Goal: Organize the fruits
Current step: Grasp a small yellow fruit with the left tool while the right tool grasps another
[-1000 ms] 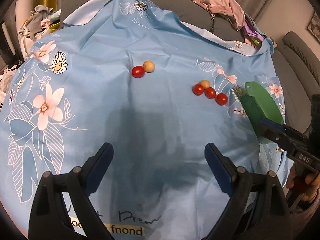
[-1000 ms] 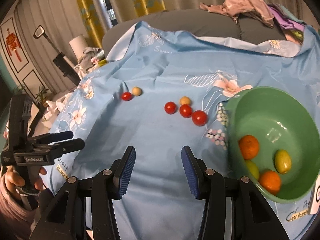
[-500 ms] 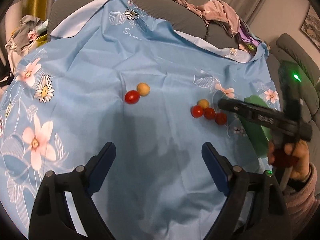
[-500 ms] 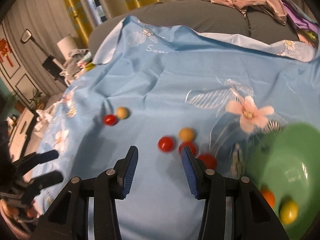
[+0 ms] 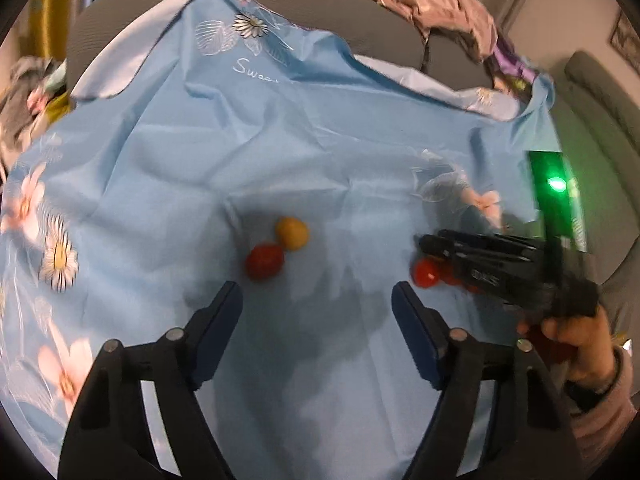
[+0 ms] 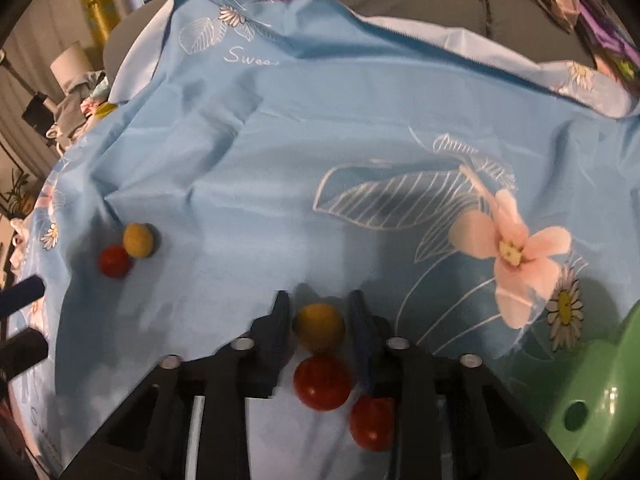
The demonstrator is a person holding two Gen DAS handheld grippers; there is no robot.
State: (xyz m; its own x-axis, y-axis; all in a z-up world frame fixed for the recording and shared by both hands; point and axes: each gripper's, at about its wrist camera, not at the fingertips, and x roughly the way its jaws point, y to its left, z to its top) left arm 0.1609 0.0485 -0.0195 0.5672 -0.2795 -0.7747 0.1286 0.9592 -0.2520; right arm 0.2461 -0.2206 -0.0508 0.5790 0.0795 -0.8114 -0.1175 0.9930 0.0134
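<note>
From the left wrist, the left gripper (image 5: 316,308) stands open over the middle of the blue floral cloth (image 5: 280,140), nothing between its blue pads, its jaws having just been narrowing. A red tomato (image 5: 264,261) and a yellow one (image 5: 292,233) lie touching just beyond the tips, so the pose reads as lining up on that pair rather than holding anything. Toward the cloth's right edge the right gripper (image 5: 426,242) reaches in over another red tomato (image 5: 425,273). It hides the rest of that cluster, and its bright green lamp washes out whatever lies behind it. A hand (image 5: 576,340) in a pinkish sleeve grips its handle, partly cut off. The cloth's near edge is hidden by the gripper frame.

From the right wrist, the right gripper's jaws have just been closing, and its fingertips (image 6: 362,316) now flank a yellow cherry tomato (image 6: 319,326) near the cloth's near edge. The jaws read as shut on it, though blur keeps actual pad contact from being certain. Two red tomatoes (image 6: 322,380) sit close behind it, one inside the frame and one partly under the right finger. The green bowl (image 6: 600,392), probably where the fruit is bound, is cropped at the right edge of the view, its contents all but unseen. The other tomato pair (image 6: 127,250) lies well apart toward the cloth's left edge, with a dark tip of the left gripper cut off beside it.
</note>
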